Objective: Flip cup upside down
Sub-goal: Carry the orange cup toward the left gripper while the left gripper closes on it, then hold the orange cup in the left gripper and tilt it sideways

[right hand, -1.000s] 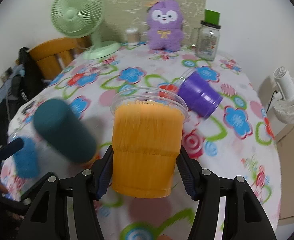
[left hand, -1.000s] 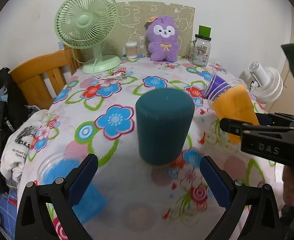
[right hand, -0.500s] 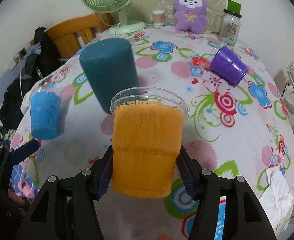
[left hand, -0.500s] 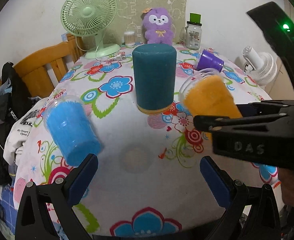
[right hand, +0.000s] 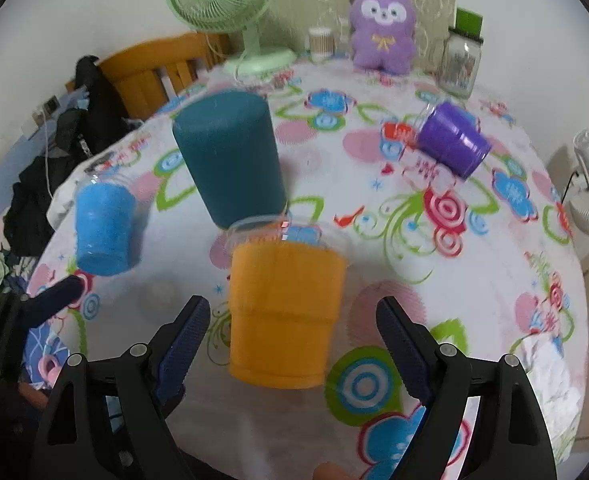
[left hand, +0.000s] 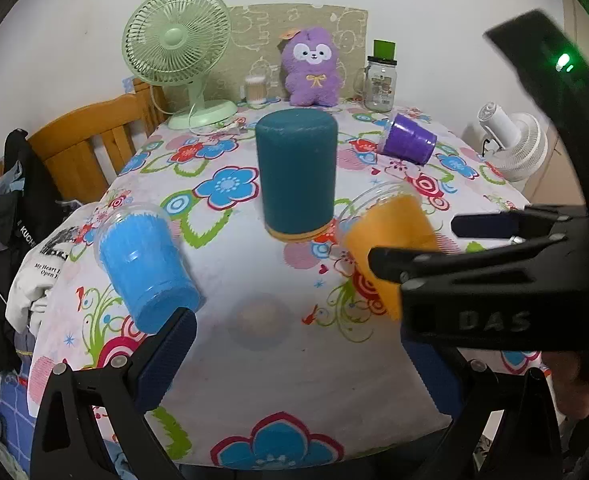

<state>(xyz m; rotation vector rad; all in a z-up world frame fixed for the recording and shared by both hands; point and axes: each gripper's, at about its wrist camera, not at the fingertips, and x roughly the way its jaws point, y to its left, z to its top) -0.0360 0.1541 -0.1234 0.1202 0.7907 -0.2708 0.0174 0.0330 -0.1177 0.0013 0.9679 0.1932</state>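
Cups of four colours were seen in the left wrist view, spread over a flower-patterned tablecloth (left hand: 254, 368). A teal cup (left hand: 296, 174) stood upside down at centre frame. A blue cup (left hand: 144, 268) was at lower left, its clear rim toward the upper left and its base toward the viewer; whether it rested on the cloth could not be told. A purple cup (left hand: 408, 140) lay on its side at upper right. The orange cup (left hand: 390, 240) was seen right of centre, tilted, with its clear rim up and to the left, partly hidden by the right gripper (left hand: 470, 248) reaching in from the right edge. The left gripper (left hand: 290, 360) was spread wide at the bottom of the frame, with nothing between its fingers. At the top, a green fan (left hand: 178, 44), a purple plush toy (left hand: 312, 68) and a glass jar (left hand: 380, 82) were lined along the wall.

In the right wrist view, the orange cup (right hand: 284, 308) was seen at lower centre, blurred, rim away from the camera. The right gripper (right hand: 290, 332) was held wide apart, a clear gap being left between each finger pad and the cup, so nothing was gripped. The teal cup (right hand: 230, 160) stood just behind it, the blue cup (right hand: 104, 226) at left, and the purple cup (right hand: 452, 140) at upper right. The tip of the left gripper (right hand: 60, 300) showed at the lower left edge.
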